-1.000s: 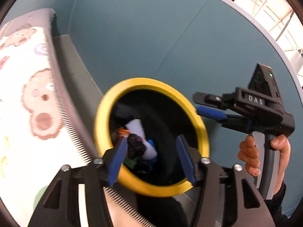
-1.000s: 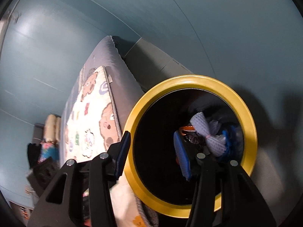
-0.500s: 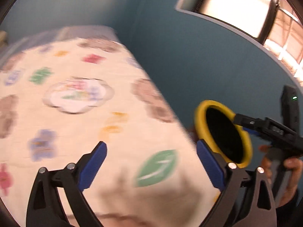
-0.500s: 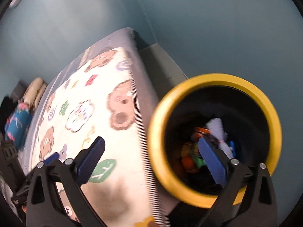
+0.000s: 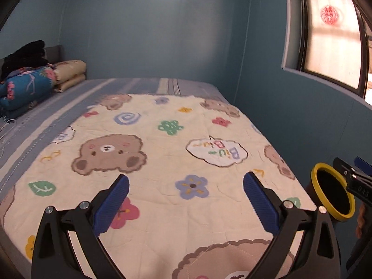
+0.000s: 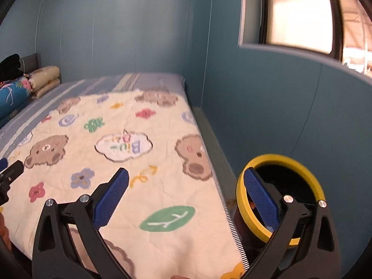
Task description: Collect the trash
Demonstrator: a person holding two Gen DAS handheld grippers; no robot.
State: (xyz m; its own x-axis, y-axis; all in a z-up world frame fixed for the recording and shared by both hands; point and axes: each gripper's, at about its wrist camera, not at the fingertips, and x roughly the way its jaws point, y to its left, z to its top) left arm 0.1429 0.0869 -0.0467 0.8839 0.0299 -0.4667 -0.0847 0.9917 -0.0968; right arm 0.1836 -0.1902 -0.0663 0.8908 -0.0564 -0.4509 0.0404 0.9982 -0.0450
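Note:
A black trash bin with a yellow rim [image 6: 281, 197] stands on the floor at the bed's right side, against the blue wall; it also shows in the left wrist view [image 5: 332, 194]. My left gripper [image 5: 186, 202] is open and empty above the bear-print blanket [image 5: 162, 162]. My right gripper [image 6: 186, 200] is open and empty, over the bed's right edge, its right finger in front of the bin's rim. The right gripper's body shows at the left wrist view's right edge [image 5: 355, 181]. No loose trash shows on the bed.
A folded blue floral quilt [image 5: 25, 86], a beige pillow [image 5: 69, 74] and dark clothes [image 5: 23, 53] lie at the bed's head, far left. A window [image 5: 330, 30] is in the right wall. A narrow floor gap [image 6: 214, 148] runs between bed and wall.
Both grippers have lifted away from the bin's mouth and swung left to face the bed. Both jaws have opened wider.

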